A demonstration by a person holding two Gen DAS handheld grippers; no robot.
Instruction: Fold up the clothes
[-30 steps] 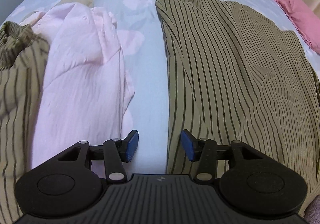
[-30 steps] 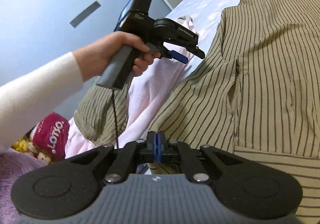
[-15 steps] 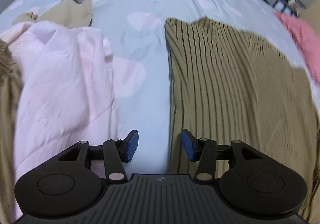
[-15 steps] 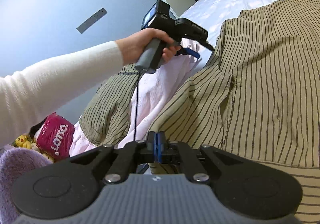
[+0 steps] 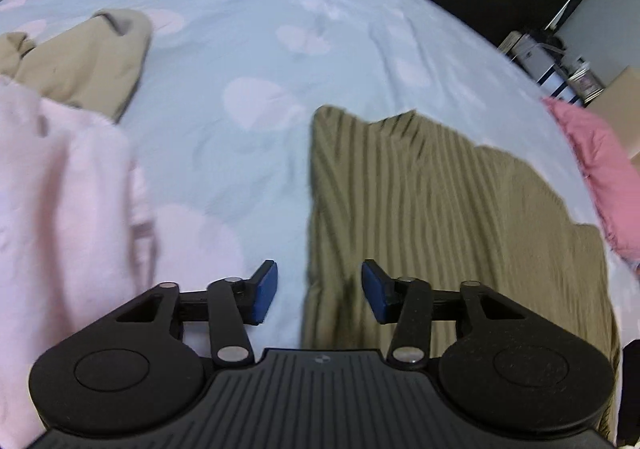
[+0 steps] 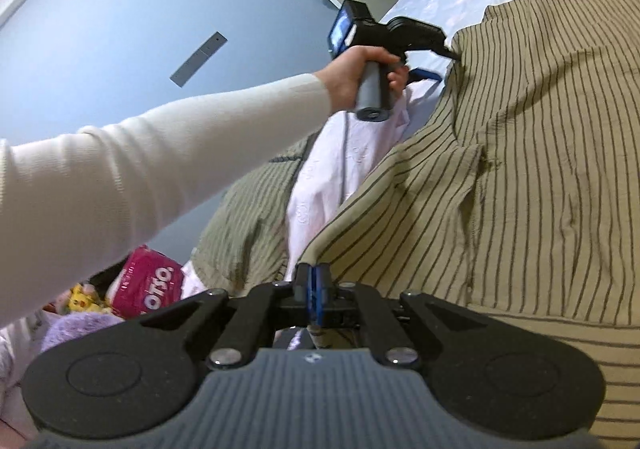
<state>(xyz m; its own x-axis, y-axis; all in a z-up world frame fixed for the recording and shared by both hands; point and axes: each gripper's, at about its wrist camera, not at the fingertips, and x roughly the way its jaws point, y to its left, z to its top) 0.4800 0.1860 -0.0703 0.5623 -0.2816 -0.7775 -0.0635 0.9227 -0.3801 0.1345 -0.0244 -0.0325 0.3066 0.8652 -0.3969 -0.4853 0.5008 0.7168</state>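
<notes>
Left claw point(image 5: 319, 291) is closing over the striped shirt's point(image 5: 440, 217) edge, while right claw point(image 6: 315, 281) pinches its corner, probably to fold it over.

A home bedroom: a bed point(image 5: 248, 61) under a blue sheet with pink blotches, a pink pillow point(image 5: 600, 165), strewn clothes point(image 5: 440, 217), plush toys point(image 6: 80, 299) beside it.

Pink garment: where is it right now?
Left wrist view: pink garment lies on the left, on the bedsheet, below the beige cloth and across a strip of sheet from the striped shirt.
</notes>
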